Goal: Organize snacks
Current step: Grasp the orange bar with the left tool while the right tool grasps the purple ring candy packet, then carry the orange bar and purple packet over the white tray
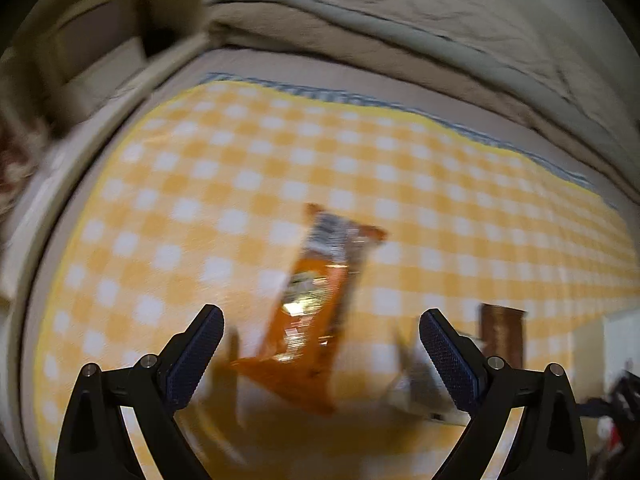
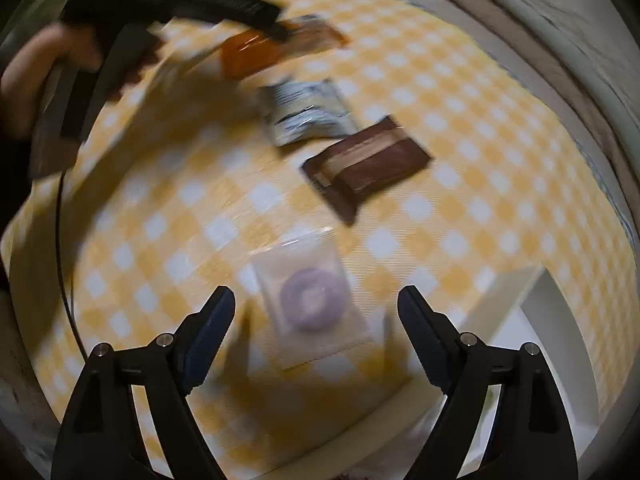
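An orange snack packet [image 1: 316,300] lies on the yellow checked cloth [image 1: 360,160], just ahead of my open, empty left gripper [image 1: 320,332]. A silver packet [image 1: 416,388] lies by its right finger and a brown bar [image 1: 502,336] lies further right. In the right wrist view my open, empty right gripper [image 2: 316,308] hovers over a clear packet with a purple ring sweet [image 2: 312,304]. Beyond it lie the brown bar [image 2: 368,164], the silver packet [image 2: 308,112] and the orange packet [image 2: 260,54]. The left gripper [image 2: 224,4] and the hand holding it show at the top left.
A white tray [image 2: 548,320] stands at the right, close to my right gripper; its corner shows in the left wrist view [image 1: 604,344]. Folded grey bedding [image 1: 400,32] lies behind the cloth. A wooden frame [image 1: 100,60] runs along the far left. Both views are motion-blurred.
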The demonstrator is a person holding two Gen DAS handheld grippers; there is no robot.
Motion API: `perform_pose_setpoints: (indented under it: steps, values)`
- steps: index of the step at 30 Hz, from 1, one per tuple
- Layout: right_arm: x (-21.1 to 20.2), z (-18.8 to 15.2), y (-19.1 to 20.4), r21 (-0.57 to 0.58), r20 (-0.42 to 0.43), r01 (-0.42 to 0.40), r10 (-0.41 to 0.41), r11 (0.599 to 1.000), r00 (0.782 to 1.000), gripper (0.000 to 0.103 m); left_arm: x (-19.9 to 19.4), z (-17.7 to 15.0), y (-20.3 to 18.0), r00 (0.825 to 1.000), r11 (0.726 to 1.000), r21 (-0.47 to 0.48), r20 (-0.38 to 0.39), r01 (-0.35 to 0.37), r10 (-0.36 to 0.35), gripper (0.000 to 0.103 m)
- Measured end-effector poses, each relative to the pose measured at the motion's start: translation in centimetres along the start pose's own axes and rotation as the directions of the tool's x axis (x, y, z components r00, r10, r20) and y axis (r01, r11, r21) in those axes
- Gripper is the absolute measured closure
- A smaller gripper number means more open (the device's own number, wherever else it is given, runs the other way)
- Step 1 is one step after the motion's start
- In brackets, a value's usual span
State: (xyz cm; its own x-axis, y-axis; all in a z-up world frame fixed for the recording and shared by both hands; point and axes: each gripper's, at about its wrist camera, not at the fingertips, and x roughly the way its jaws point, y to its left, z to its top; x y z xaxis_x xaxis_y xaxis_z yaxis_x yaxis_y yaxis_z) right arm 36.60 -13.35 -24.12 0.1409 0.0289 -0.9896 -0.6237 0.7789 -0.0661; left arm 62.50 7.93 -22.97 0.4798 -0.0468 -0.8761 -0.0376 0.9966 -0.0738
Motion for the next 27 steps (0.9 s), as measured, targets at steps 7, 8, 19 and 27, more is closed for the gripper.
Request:
perform_pose_setpoints:
  steps: [7, 8, 19, 27]
  values:
    - [2.8, 0.3, 0.9, -0.088, -0.031, 0.01, -0.012, 0.996, 0.999, 0.024, 1.7, 1.0, 0.5, 0.998, 0.998, 0.025, -0.008, 0.06, -0.059, 0.026]
    - [2.7, 0.3, 0.8, -0.079, -0.026, -0.015, 0.013, 0.997, 1.0, 0.033, 2.3, 1.4, 0.9, 0.998, 0.998, 0.035, -0.015, 0.059, -0.058, 0.031]
    - [0.4, -0.4, -1.4, 0.045, 0.026, -0.027, 0.026, 0.999, 0.999, 0.047, 3.6, 0.8, 3.4, 0.998, 0.999, -0.019, -0.061, 0.03, -0.031, 0.066]
    - [-3.8, -0.8, -3.2, 0.18, 0.111, 0.033, -0.053, 0.983, 0.992, 0.048, -2.0, -0.3, 1.8, 1.0, 0.998, -0.056, 0.015, -0.001, 0.002, 0.068]
